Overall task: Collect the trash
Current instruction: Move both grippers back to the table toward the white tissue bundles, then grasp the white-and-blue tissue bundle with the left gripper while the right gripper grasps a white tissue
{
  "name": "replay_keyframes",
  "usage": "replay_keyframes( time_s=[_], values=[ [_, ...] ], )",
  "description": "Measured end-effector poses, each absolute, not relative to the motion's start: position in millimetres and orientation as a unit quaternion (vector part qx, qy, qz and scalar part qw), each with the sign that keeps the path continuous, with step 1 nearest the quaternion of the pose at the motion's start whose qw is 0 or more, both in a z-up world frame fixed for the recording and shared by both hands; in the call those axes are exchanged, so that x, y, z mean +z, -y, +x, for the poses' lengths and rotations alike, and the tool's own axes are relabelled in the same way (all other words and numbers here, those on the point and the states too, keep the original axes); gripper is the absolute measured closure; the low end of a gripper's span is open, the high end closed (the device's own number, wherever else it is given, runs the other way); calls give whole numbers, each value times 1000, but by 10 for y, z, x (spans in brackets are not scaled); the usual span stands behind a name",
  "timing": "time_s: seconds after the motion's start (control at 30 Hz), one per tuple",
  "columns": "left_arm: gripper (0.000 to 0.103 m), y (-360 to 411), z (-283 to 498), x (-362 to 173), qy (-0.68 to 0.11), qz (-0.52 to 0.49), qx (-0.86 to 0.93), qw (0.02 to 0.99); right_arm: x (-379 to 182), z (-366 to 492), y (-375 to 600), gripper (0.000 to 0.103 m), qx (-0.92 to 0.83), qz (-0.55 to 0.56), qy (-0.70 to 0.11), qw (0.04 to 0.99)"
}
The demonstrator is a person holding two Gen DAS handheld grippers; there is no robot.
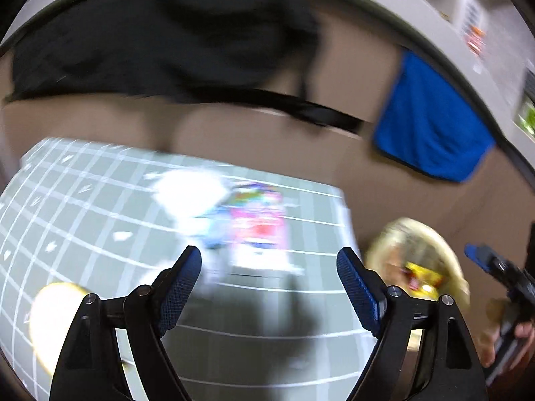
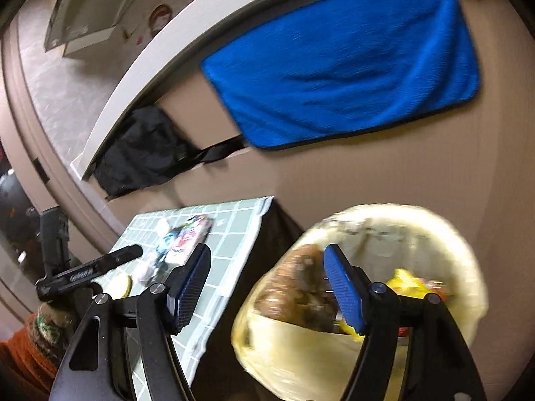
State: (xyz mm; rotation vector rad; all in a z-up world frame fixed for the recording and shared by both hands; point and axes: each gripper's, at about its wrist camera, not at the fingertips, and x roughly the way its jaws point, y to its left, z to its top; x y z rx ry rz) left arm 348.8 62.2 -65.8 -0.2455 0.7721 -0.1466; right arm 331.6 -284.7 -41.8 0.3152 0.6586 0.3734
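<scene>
Both grippers (image 1: 269, 287) (image 2: 267, 284) have black arms with silver screws, blue ribbed pads; an orange sleeve (image 2: 20, 354) with patterned cuff.

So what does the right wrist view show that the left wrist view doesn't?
Only the right wrist view: the inside of the bag-lined bin, with brown scraps and a yellow wrapper, the open right gripper above it, and the left gripper's finger over the table.

Only the left wrist view: the open, empty left gripper and a pale round item at lower left.

Both: the gridded mat, the colourful packets, the blue cloth and the bin.
</scene>
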Motion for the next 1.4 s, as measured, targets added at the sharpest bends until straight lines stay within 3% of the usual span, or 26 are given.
replay_keyframes(
  time_s=[0.13, 0.37, 0.43, 0.5, 0.97, 1.4],
  values=[
    [16, -916, 3687, -928, -412, -142, -55, 898, -527, 3414, 2516, 35, 211, 167, -337, 902],
    [18, -955, 4107, -1159, -412, -153, -17, 898, -597, 3431, 2189, 35, 203, 147, -361, 898],
    [30, -940, 4211, -1233, -426, -148, -6, 892, -595, 3413, 2150, 35, 198, 142, -363, 899],
    [55, -966, 4293, -1312, -447, -165, -14, 879, -593, 3401, 2102, 35, 194, 131, -364, 901],
    [58, -2269, 2961, -575, -335, -256, -16, 906, -681, 3578, 995, 35, 281, 44, -387, 877],
    [58, -3202, 2027, -861, -341, -273, 46, 899, -922, 3499, -483, 38, 354, -82, -400, 841]
  ],
)
